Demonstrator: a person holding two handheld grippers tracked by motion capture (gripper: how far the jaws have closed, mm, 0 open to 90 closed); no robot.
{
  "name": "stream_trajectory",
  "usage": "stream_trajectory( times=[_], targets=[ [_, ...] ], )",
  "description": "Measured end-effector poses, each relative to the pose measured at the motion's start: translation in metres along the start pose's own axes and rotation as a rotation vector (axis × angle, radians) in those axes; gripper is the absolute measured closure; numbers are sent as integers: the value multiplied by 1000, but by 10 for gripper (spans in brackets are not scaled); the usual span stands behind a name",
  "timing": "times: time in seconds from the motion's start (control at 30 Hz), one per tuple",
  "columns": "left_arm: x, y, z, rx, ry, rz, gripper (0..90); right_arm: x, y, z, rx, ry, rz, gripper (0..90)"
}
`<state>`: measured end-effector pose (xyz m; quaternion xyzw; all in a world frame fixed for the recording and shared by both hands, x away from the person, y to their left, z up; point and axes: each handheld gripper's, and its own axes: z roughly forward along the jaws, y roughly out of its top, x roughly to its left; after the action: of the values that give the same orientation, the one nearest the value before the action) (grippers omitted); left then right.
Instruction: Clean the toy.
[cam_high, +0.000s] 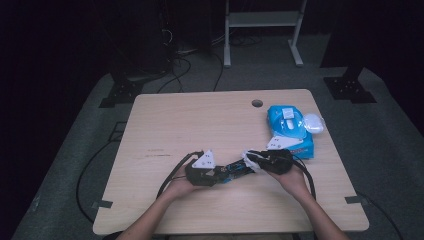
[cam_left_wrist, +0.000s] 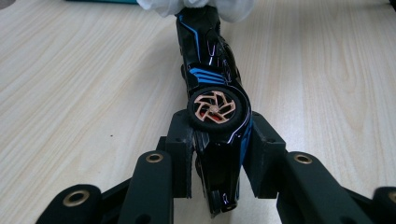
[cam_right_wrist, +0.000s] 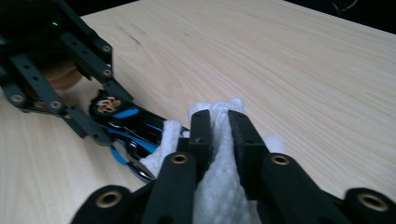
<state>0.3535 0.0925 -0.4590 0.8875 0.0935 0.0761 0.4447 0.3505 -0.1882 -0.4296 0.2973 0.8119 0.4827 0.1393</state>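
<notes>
1. Left tongs (cam_left_wrist: 212, 154) pinch one end of the toy car (cam_left_wrist: 212, 93), one pad on each side, just below its copper-spoked wheel (cam_left_wrist: 215, 108). They sit left of centre near the front edge of the counter in the high view.
2. Right tongs (cam_right_wrist: 219, 135) pinch a white wipe (cam_right_wrist: 219, 186); the wipe bunches up between the pads and spills out around them. The wipe's edge lies against the far end of the car.
3. Counter (cam_high: 200, 120): light wood grain, with a round cable hole (cam_high: 257, 103) near the far edge.
4. Blue wipes pack (cam_high: 290, 131) lies flat on the counter's right side, just beyond the right tongs, flap lid up, with a white wad (cam_high: 313, 122) at its right edge.
5. Toy car: black with blue stripes, glossy, spanning between the two tongs. It lies tipped on its side, wheel face up towards the left gripper view.
</notes>
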Motion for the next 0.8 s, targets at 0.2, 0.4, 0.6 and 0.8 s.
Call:
stream_trajectory(
  times=[0.2, 0.4, 0.6, 0.8],
  targets=[
    [8, 2, 0, 9, 5, -49, 605, -3, -3, 3, 16, 2, 22, 716],
    [7, -5, -5, 14, 40, -64, 646, -2, -6, 2, 3, 11, 33, 805],
    [6, -4, -4, 11, 40, -48, 688, -7, -6, -4, 9, -8, 73, 833],
    [8, -5, -2, -6, 38, -60, 690, -2, -2, -1, 6, 6, 93, 840]
  ],
)
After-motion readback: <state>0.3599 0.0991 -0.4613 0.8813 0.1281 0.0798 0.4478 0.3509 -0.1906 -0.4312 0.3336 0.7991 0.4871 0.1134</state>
